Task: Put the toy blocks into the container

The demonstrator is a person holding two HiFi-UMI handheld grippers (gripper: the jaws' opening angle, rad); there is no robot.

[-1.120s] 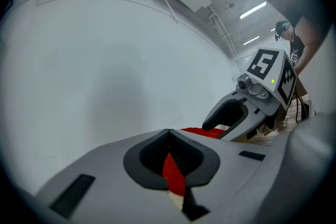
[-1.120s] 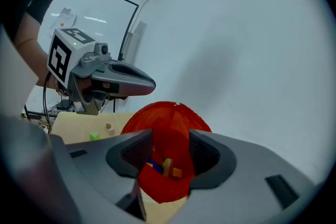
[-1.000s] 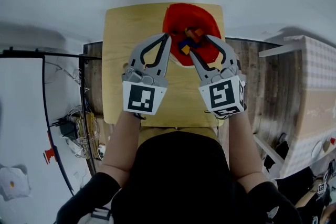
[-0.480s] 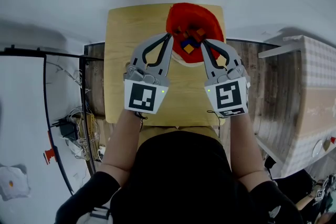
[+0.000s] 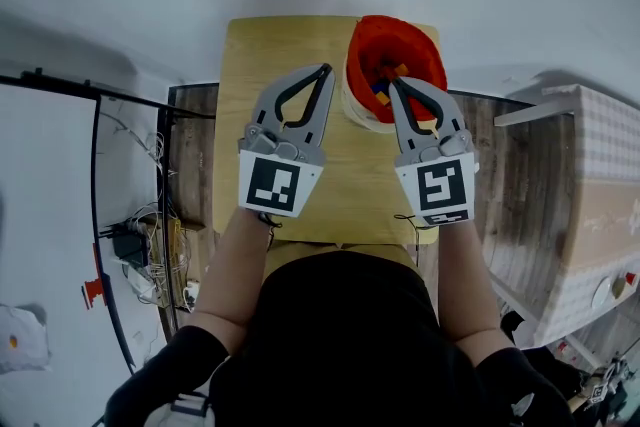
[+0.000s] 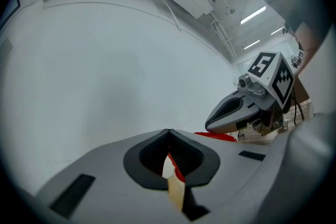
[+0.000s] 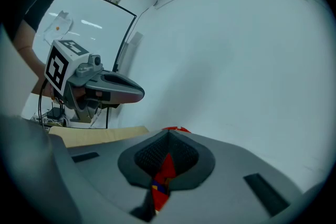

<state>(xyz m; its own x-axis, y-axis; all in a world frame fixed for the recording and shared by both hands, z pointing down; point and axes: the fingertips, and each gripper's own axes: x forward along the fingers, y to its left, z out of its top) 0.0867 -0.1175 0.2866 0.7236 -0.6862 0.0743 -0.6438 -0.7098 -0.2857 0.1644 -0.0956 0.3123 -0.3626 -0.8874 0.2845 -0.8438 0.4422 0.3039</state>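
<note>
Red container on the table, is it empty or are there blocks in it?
Not empty: the head view shows several coloured blocks lying inside the red container, which stands upright.

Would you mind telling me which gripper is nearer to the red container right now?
Right. The right gripper has its closed tip over the near rim of the red container. The left gripper points beside the container's left edge, outside it.

So the container (image 5: 362, 55) sits on the table's (image 5: 270, 55) far right corner, blocks (image 5: 384, 83) in it; my left gripper (image 5: 325, 69) is just left of it, right gripper (image 5: 395, 84) at its near side.
</note>
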